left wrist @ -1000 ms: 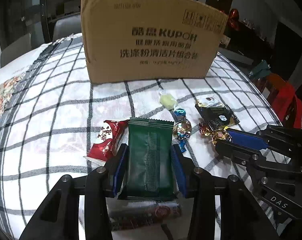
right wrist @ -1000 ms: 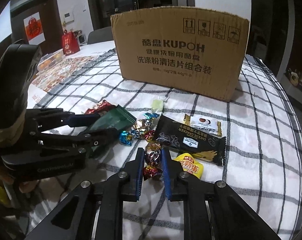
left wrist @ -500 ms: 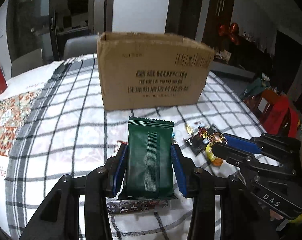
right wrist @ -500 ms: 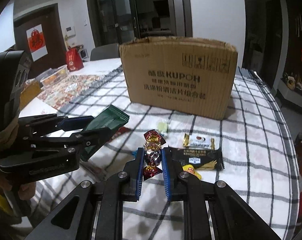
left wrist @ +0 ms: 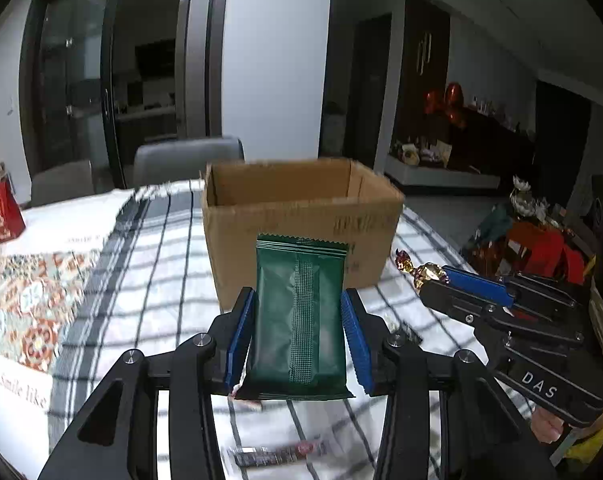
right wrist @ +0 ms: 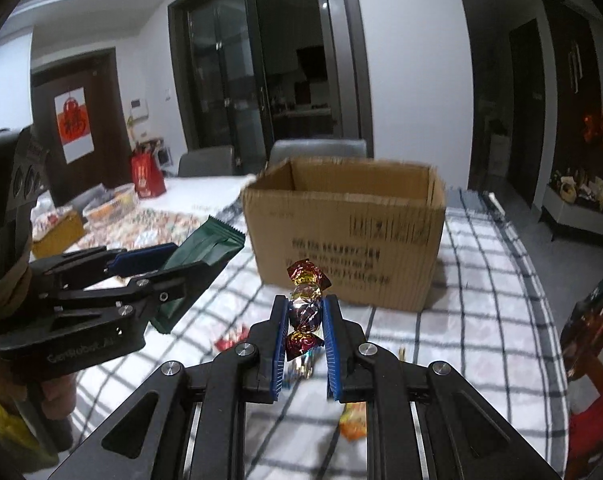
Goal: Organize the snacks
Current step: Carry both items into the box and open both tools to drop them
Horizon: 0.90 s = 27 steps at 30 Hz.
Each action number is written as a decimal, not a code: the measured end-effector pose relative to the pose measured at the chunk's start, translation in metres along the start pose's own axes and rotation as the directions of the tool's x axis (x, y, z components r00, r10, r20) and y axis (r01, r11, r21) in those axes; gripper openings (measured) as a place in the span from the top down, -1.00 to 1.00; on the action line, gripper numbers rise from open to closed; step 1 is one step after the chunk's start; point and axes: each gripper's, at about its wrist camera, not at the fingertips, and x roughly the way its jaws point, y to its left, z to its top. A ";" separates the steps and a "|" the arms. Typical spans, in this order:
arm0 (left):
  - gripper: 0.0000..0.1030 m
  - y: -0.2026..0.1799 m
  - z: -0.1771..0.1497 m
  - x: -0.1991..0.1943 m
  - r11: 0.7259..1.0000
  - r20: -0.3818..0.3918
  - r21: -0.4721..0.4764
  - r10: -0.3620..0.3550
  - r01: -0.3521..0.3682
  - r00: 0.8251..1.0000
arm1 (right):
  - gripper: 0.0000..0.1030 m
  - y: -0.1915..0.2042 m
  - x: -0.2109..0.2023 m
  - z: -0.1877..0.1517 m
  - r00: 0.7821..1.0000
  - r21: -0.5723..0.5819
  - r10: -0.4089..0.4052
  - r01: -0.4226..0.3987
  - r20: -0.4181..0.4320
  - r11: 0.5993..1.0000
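My left gripper (left wrist: 299, 308) is shut on a dark green snack packet (left wrist: 299, 316) and holds it up in the air in front of the open cardboard box (left wrist: 301, 208). It also shows in the right wrist view (right wrist: 169, 264) with the green packet (right wrist: 205, 252). My right gripper (right wrist: 305, 312) is shut on a foil-wrapped candy (right wrist: 305, 308), raised above the table before the box (right wrist: 353, 232). It shows at the right of the left wrist view (left wrist: 433, 280), with the candy (left wrist: 425, 272) at its tip.
Loose snacks lie on the checked tablecloth (right wrist: 461, 320) below: a red wrapper (right wrist: 231, 338), an orange packet (right wrist: 353, 420), a long dark bar (left wrist: 277, 450). Grey chairs (left wrist: 187, 156) stand behind the table. A red bag (right wrist: 145, 176) and baskets sit far left.
Both grippers have lifted well above the table with their snacks, and the views have tilted up. The box's open top is now visible.
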 end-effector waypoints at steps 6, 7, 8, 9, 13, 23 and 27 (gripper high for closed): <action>0.17 0.004 0.029 -0.004 1.000 0.064 0.022 0.015 -0.017 0.998 | 0.64 -0.007 -0.003 0.031 0.997 0.019 -0.013 0.012 0.074 1.000; 0.17 0.004 0.033 -0.004 0.999 0.074 0.028 0.018 -0.020 0.997 | 0.64 -0.009 -0.003 0.035 0.996 0.021 -0.017 0.016 0.086 1.000; 0.17 0.005 0.039 -0.003 0.999 0.085 0.035 0.020 -0.023 0.996 | 0.64 -0.010 -0.003 0.039 0.995 0.021 -0.021 0.019 0.095 1.000; 0.17 0.005 0.043 -0.002 0.999 0.093 0.040 0.023 -0.026 0.995 | 0.64 -0.010 -0.002 0.043 0.994 0.020 -0.025 0.023 0.103 1.000; 0.17 0.007 0.059 0.005 0.997 0.113 0.060 0.031 -0.038 0.993 | 0.64 -0.014 -0.001 0.059 0.991 0.019 -0.035 0.032 0.131 0.999; 0.17 0.019 0.094 0.037 0.997 0.115 0.072 0.023 -0.031 0.993 | 0.64 -0.028 0.022 0.089 0.987 0.015 -0.051 0.049 0.151 0.999; 0.17 0.021 0.108 0.053 0.997 0.106 0.073 0.010 -0.018 0.994 | 0.64 -0.036 0.035 0.096 0.989 0.026 -0.045 0.041 0.138 0.999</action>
